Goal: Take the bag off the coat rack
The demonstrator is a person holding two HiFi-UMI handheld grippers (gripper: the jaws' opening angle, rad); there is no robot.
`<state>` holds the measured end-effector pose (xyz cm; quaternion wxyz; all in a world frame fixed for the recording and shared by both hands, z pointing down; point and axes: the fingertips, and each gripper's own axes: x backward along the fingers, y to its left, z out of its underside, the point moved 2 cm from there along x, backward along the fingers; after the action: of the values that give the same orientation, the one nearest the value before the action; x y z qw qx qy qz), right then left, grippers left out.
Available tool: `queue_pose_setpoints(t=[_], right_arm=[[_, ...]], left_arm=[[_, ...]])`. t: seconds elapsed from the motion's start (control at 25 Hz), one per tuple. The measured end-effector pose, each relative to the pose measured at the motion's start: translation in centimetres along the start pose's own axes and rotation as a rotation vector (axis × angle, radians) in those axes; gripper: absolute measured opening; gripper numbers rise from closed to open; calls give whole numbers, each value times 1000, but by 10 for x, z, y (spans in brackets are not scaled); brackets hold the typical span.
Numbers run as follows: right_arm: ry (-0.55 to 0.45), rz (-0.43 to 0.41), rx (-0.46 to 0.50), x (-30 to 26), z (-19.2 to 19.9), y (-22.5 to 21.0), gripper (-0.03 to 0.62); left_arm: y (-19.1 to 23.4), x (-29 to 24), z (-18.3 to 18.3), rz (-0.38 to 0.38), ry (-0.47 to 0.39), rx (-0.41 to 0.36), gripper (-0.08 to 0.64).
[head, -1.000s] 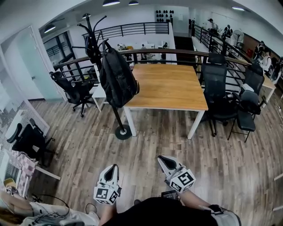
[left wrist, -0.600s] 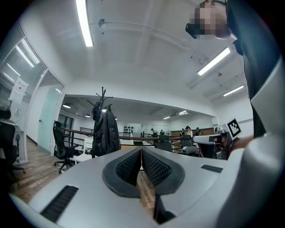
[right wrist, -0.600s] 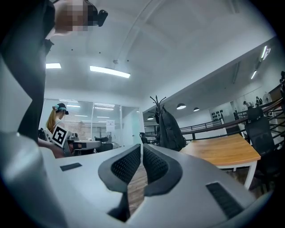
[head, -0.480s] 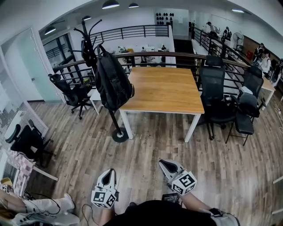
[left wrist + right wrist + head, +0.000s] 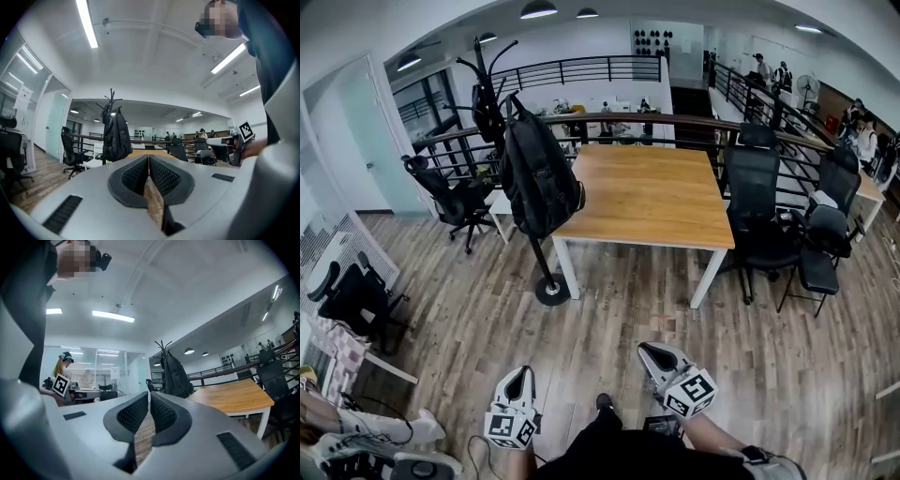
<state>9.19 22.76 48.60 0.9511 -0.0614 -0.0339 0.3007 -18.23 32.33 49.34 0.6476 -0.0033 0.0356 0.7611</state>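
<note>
Well apart from the coat rack (image 5: pixel 546 267), left gripper (image 5: pixel 518 375) closed, empty, right gripper (image 5: pixel 651 351) closed, empty, bag (image 5: pixel 539 173) hanging on it.

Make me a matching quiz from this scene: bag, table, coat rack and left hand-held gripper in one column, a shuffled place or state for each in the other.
1 bag
2 table
3 coat rack
4 left hand-held gripper

A jaws shut, empty
B wooden top, white legs
C hangs on the rack
D black pole, round base

Pairs: 1-C, 2-B, 3-D, 4-A
</note>
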Motion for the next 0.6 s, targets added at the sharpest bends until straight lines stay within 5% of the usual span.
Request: queue_pose_setpoints(t=[0.6], right_arm=[[33,2,42,-63,-16,-65,41]], left_arm=[[32,-106,2,18,-50,55,17]])
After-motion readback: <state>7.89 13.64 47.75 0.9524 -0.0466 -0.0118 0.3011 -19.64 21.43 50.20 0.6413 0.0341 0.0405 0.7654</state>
